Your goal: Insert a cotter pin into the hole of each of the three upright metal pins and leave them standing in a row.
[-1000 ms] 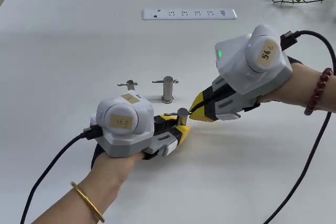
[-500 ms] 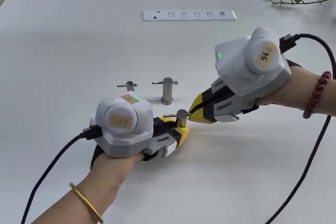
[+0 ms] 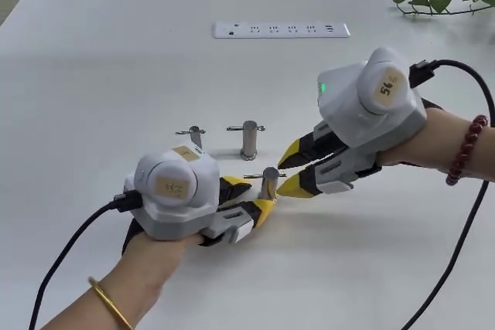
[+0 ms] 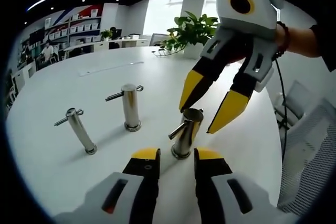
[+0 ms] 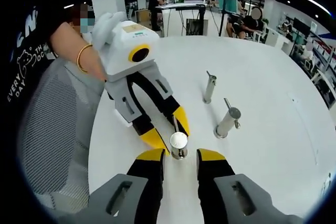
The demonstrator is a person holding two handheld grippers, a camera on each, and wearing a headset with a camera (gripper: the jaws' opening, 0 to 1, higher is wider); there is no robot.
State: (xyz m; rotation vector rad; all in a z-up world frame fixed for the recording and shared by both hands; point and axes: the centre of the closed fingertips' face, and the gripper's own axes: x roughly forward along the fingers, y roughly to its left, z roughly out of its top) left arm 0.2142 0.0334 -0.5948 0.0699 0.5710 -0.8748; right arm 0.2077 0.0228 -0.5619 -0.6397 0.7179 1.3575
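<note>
The left hand-held gripper point(image 3: 255, 195) is spread, its jaws flanking the base of the nearest pin point(image 3: 268, 183) on the bench point(image 3: 116, 59). Behind stand the far-left pin point(image 3: 195, 137) and the middle pin point(image 3: 249, 139), each holding a cotter pin in its hole. The nearest pin's cotter pin point(image 3: 251, 177) looks seated. The right hand-held gripper point(image 3: 283, 176) is spread just beside that pin's top. Best to draw both away straight, so none of the 3 tips.

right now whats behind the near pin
Behind it stand the middle pin and the left pin, each with a cotter pin through its top. Farther back lies a power strip. In the head view the left gripper hides the left pin's base.
</note>
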